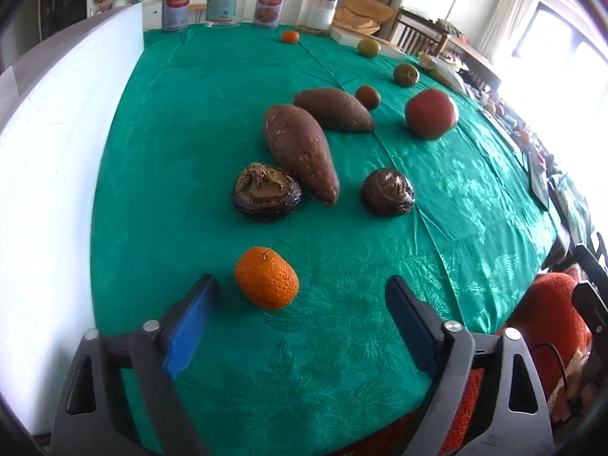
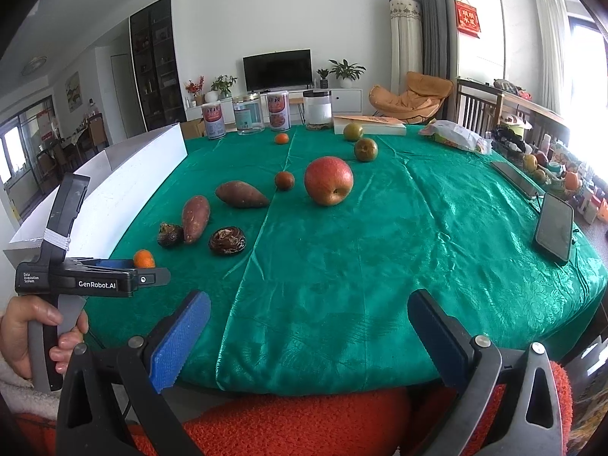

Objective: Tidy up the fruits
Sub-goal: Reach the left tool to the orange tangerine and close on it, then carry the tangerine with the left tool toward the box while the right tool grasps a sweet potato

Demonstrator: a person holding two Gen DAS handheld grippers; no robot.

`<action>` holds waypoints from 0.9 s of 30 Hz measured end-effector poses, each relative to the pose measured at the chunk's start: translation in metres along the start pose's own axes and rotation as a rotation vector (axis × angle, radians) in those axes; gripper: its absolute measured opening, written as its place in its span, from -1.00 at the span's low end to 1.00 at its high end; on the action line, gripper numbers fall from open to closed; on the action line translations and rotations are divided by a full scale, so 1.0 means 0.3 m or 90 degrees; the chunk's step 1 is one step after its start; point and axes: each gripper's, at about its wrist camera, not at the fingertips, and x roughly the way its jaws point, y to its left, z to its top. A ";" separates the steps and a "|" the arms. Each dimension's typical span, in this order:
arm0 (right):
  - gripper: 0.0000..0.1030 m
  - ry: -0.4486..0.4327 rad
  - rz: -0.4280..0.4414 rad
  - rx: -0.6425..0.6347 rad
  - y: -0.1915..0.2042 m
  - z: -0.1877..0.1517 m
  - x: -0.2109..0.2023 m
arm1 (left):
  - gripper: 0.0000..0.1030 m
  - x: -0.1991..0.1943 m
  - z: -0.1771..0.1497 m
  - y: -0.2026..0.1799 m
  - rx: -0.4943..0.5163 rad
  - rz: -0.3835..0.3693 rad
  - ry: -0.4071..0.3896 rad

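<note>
Resting on the green patterned tablecloth (image 1: 437,190), the small bumpy orange mandarin (image 1: 266,278) sits in the lower centre of my left wrist view, just ahead of my left gripper (image 1: 302,292) and nearer its left blue-padded finger (image 1: 190,326). The jaws of this gripper stand wide apart and hold nothing; the mandarin is not touched by either pad.

Above the mandarin lie two dark wrinkled round fruits (image 1: 266,192), one at centre and one to its right. The near reddish-brown sweet potato (image 1: 300,152) runs diagonally, with its tip just beside the left dark fruit. The far sweet potato (image 1: 334,109) lies behind it. The large red apple (image 1: 431,113) stands at upper right, well apart from the mandarin.

In my right wrist view, my right gripper (image 2: 309,315) occupies the lower centre, jaws spread wide and empty, above the near table edge. My left hand (image 2: 26,336) grips the other tool's handle at lower left. The tall white panel (image 2: 125,182) stands along the left side of the table. Three cans and jars line the far edge.
</note>
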 end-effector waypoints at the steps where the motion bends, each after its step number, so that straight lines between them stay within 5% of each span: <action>1: 1.00 -0.002 0.000 0.002 -0.003 -0.001 -0.003 | 0.44 0.004 0.000 -0.002 0.002 -0.002 0.002; 4: 1.00 -0.005 -0.002 0.008 -0.011 -0.002 -0.008 | 0.28 0.008 -0.015 -0.004 0.006 0.001 -0.005; 8: 1.00 0.010 0.006 0.009 -0.012 0.001 0.008 | -0.46 0.016 -0.018 -0.007 0.017 0.005 -0.016; 11: 1.00 0.045 0.020 -0.009 -0.014 0.036 0.030 | -0.49 0.018 -0.015 -0.009 0.023 0.008 -0.027; 14: 1.00 0.157 -0.012 -0.072 0.007 0.133 0.126 | -0.50 0.005 -0.016 -0.009 0.016 -0.002 -0.036; 17: 1.00 0.229 0.063 -0.065 0.047 0.271 0.232 | -0.50 -0.027 -0.011 -0.005 0.004 -0.012 -0.049; 19: 0.85 0.247 0.175 0.006 0.081 0.363 0.308 | -0.51 -0.061 -0.005 -0.001 -0.006 -0.017 -0.061; 21: 0.23 0.284 0.246 0.048 0.149 0.420 0.417 | -0.51 -0.099 -0.001 0.008 -0.017 -0.026 -0.067; 27: 0.19 0.367 0.233 0.022 0.380 0.439 0.700 | -0.51 -0.257 0.019 0.045 -0.038 -0.040 -0.102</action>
